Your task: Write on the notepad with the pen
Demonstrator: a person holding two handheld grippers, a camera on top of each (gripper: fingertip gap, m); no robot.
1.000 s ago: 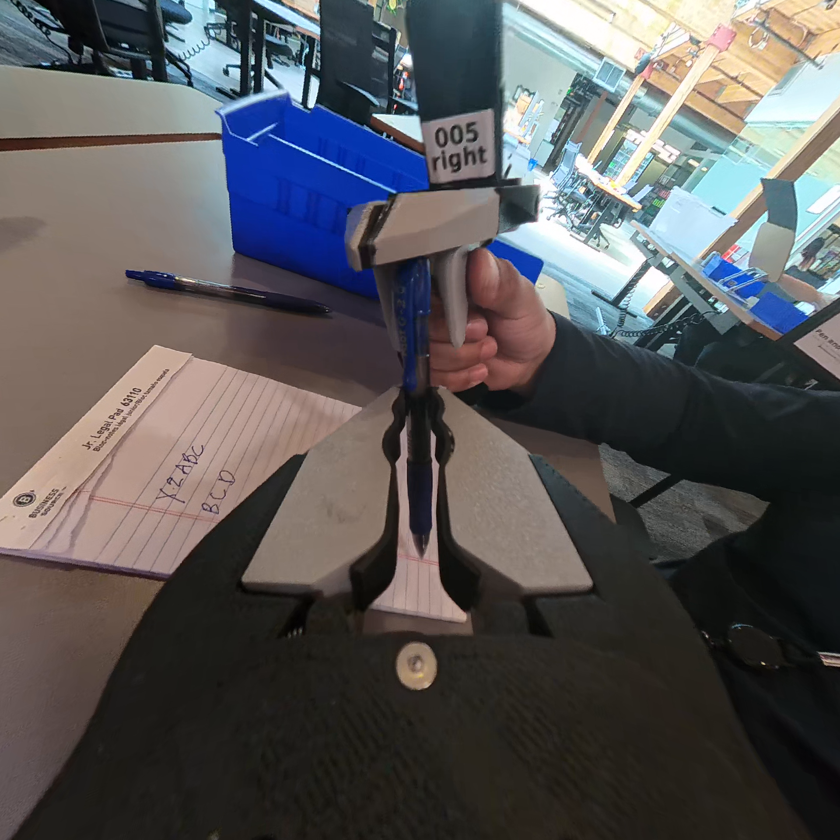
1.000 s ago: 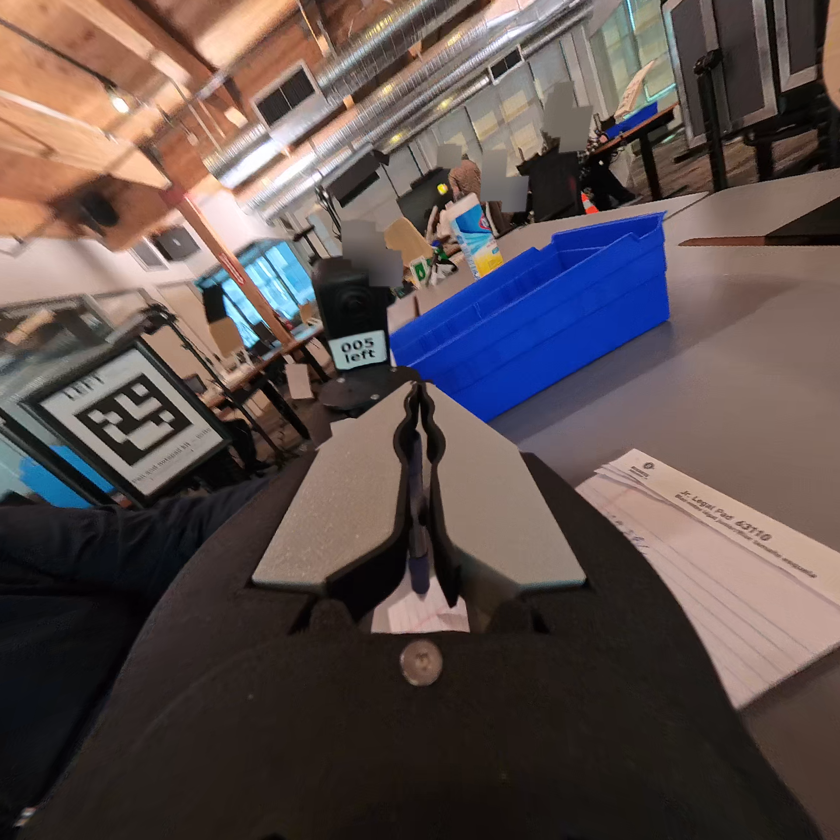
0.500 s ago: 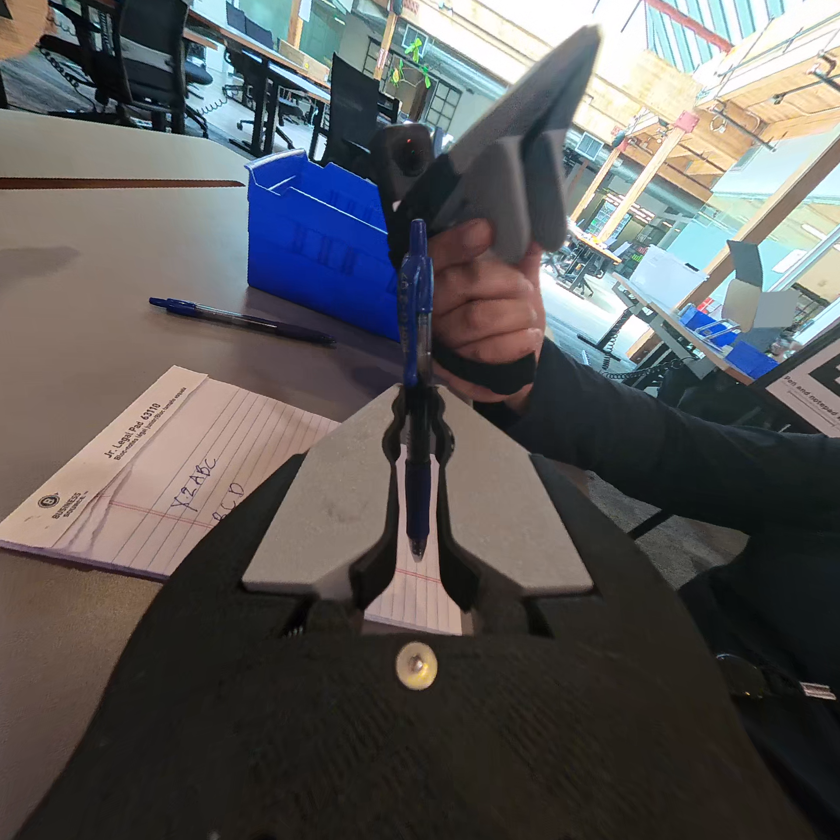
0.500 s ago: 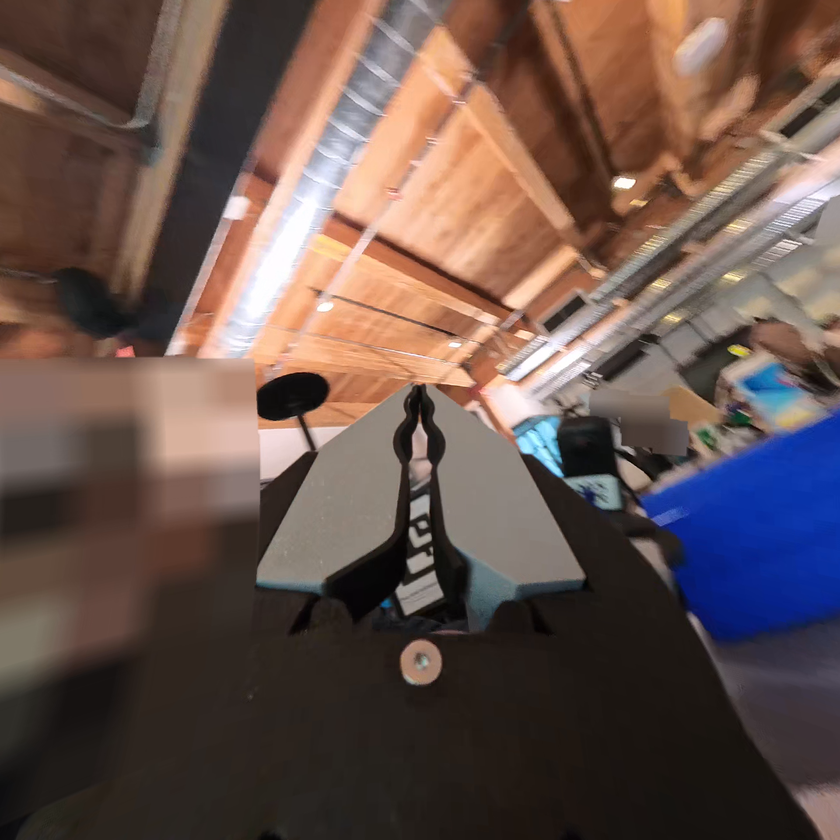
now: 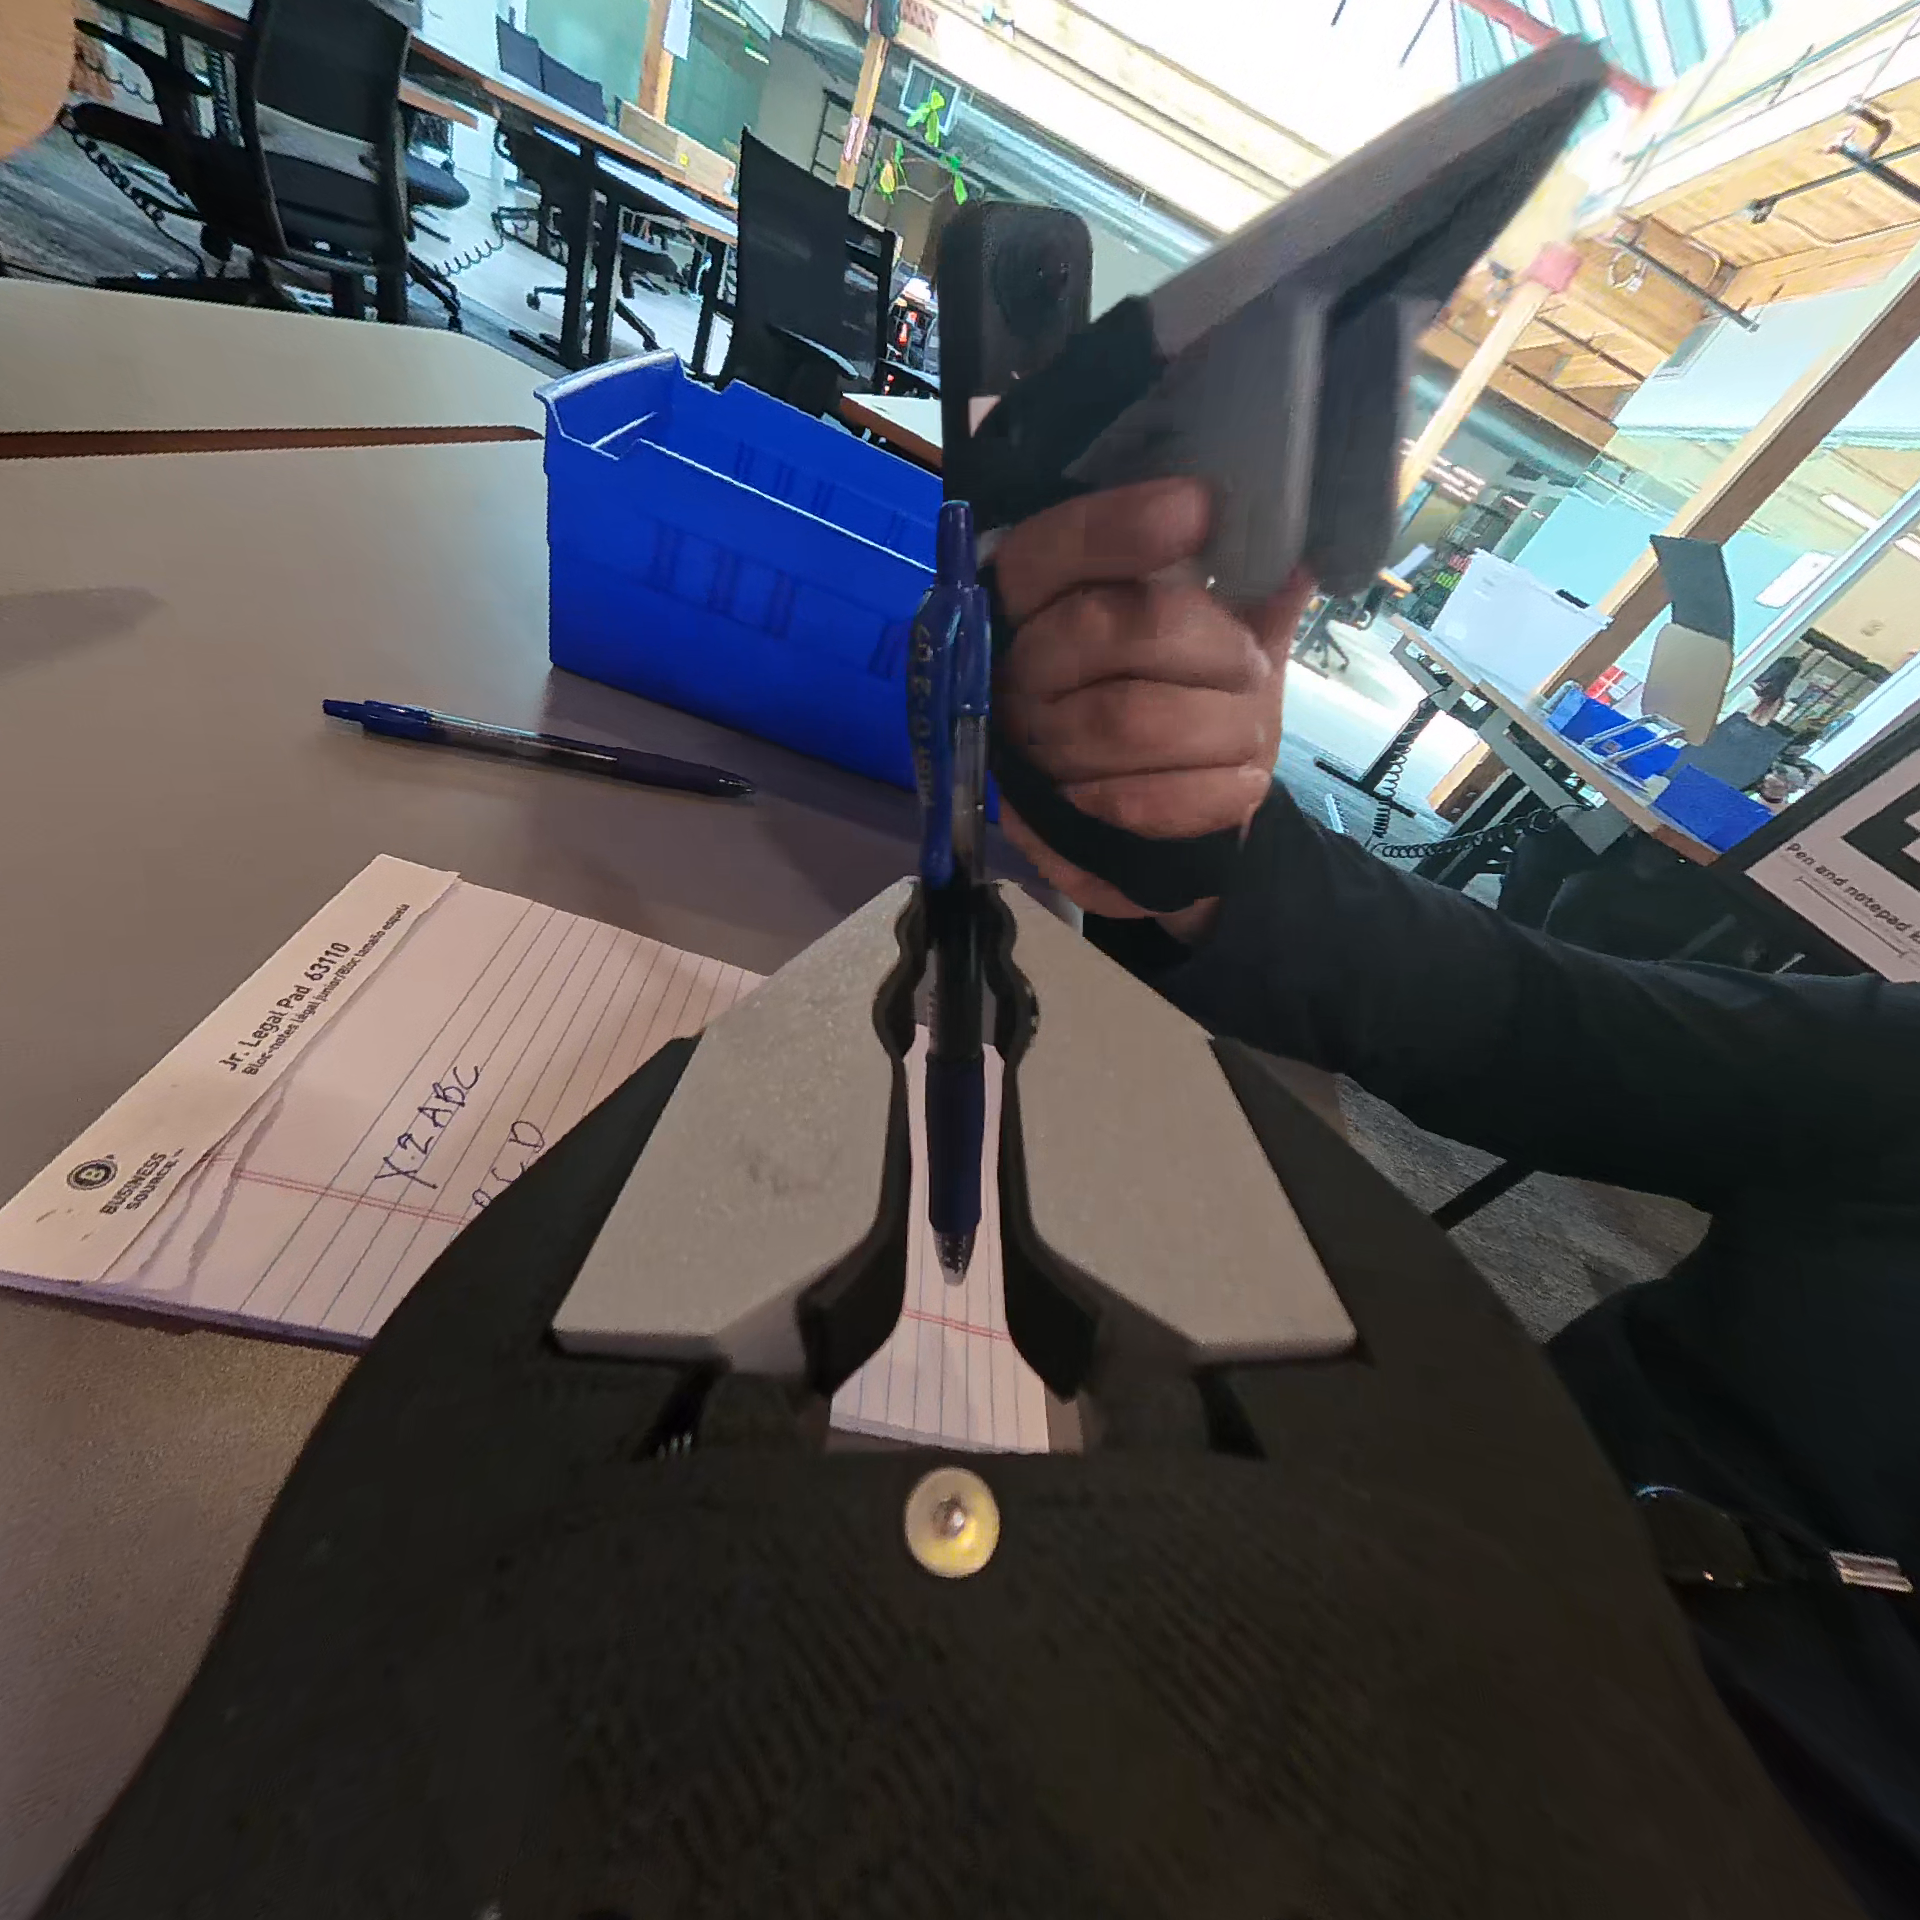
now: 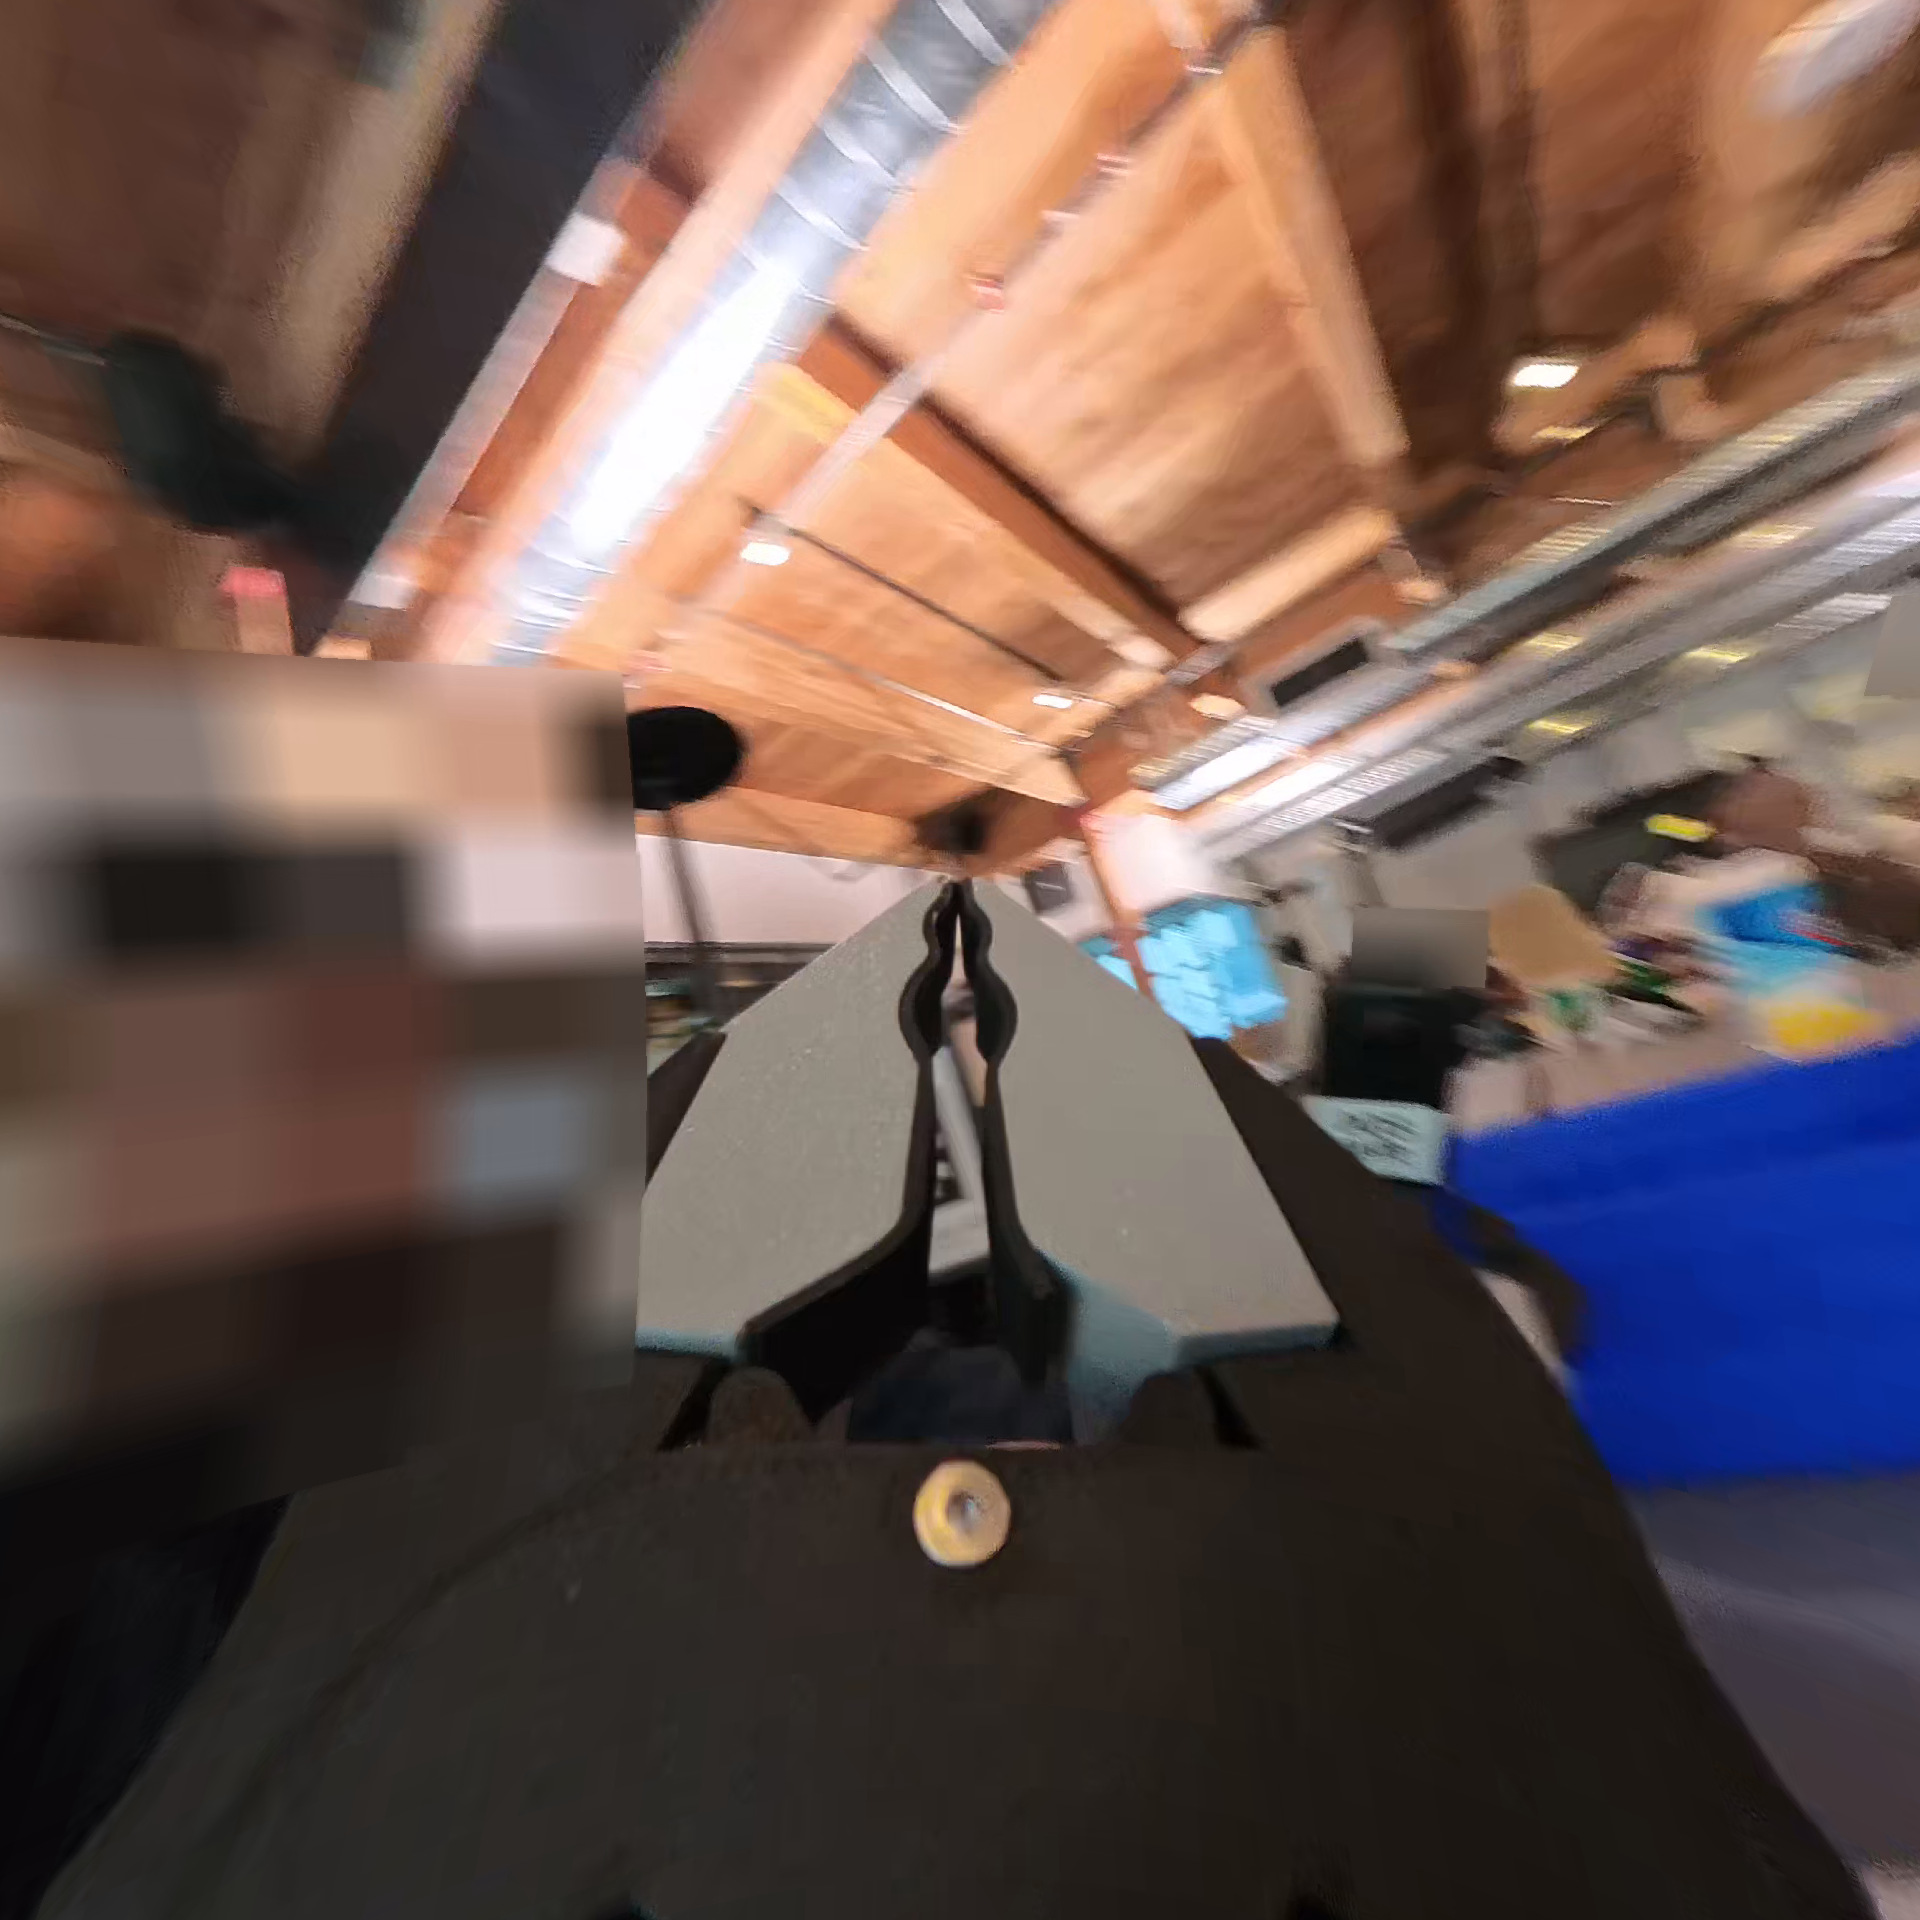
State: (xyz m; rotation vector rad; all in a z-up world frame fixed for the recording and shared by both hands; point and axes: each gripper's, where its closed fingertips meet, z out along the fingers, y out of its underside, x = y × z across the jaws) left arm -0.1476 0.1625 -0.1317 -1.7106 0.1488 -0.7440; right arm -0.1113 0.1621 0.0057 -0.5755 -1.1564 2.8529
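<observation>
My left gripper is shut on a blue pen. The pen stands along the fingers, its tip toward the camera and just above the lined notepad. The notepad lies on the grey table at the left and bears some blue handwriting. My right gripper is shut and empty, and points up at the ceiling in a blurred view. It also shows in the left wrist view, held by a hand just right of the pen's top, tilted up to the right and off the pen.
A second blue pen lies on the table behind the notepad. A blue plastic bin stands behind it and also shows in the right wrist view. A dark sleeve crosses from the right. Office desks and chairs stand beyond.
My right gripper let go of the pen's top, then swung up and to the right, away from it. My left gripper still holds the pen over the notepad.
</observation>
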